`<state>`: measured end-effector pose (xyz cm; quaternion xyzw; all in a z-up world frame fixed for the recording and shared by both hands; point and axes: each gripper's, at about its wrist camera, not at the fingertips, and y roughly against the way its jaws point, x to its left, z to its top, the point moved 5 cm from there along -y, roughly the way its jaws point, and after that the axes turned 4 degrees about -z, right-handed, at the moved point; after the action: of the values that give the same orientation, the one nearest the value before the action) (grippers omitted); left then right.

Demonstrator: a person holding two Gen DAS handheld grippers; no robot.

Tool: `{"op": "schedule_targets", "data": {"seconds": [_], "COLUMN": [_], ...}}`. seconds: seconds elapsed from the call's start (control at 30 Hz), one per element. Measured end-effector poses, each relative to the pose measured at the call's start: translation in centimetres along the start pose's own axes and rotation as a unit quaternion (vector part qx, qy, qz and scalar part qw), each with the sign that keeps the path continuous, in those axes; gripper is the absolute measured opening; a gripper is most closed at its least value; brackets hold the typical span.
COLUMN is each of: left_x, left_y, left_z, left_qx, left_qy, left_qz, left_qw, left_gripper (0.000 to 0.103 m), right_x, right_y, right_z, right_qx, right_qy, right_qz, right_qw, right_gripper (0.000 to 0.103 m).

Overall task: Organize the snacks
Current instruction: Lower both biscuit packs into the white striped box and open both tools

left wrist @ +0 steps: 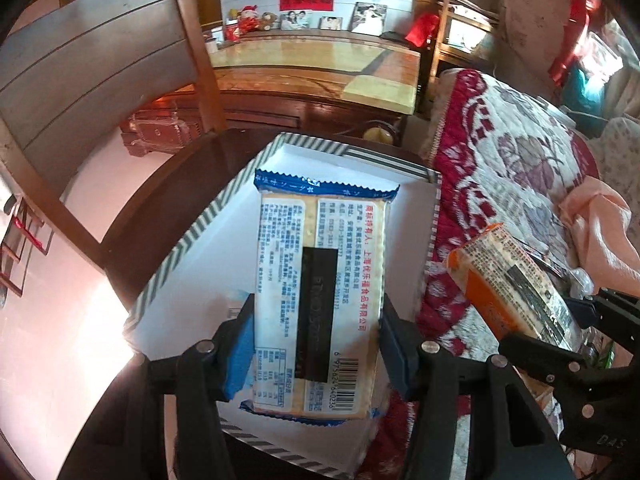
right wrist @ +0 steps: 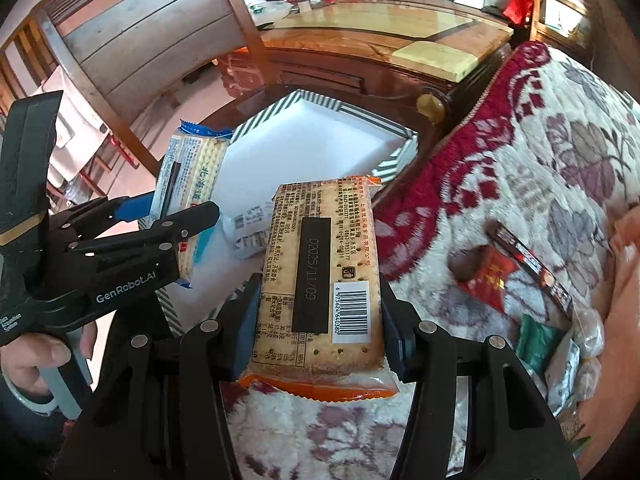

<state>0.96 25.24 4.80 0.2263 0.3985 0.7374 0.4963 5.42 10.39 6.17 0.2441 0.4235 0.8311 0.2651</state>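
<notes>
- We have both loads in hand: the left tool [left wrist: 316,344], low centre of its view, is clamped part-way open on the blue cracker pack [left wrist: 318,296], pads pressing its long edges.
- The right tool [right wrist: 316,320], likewise low centre of its view, grips the orange cracker pack [right wrist: 320,280] the same way, above the floral blanket [right wrist: 520,152].
- We judge this the carry-to-box step: the blue pack hangs over the white inside of the striped box [left wrist: 192,232], the orange one just short of the box's lower right edge.
- Next, we think, each pack must be lowered flat onto the box floor, side by side, before the tools let go.
- At right, more loose snacks [right wrist: 516,272] lie on the blanket, still to be sorted.
- Hard to tell: whether the blue pack touches the box floor; another white wrapper [right wrist: 250,232] in the box is half hidden behind the orange pack; the table [left wrist: 168,184] beneath is mostly covered.
</notes>
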Motion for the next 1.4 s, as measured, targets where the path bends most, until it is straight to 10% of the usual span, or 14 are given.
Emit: {"op": "schedule_targets", "data": {"seconds": [1.4], "left_x": [7.2], "left_y": [-6.8], "left_z": [0.4], "left_qx": [0.063], "left_qy": [0.065], "left_qz": [0.059], "left_qw": [0.9941], "left_gripper": [0.069], "right_x": [4.1], "right_y": [-12.4], "right_z": [5.9], "right_qx": [0.076], "right_qy": [-0.005], "right_qz": [0.037], "right_qw": [0.996], "right_gripper": [0.059]}}
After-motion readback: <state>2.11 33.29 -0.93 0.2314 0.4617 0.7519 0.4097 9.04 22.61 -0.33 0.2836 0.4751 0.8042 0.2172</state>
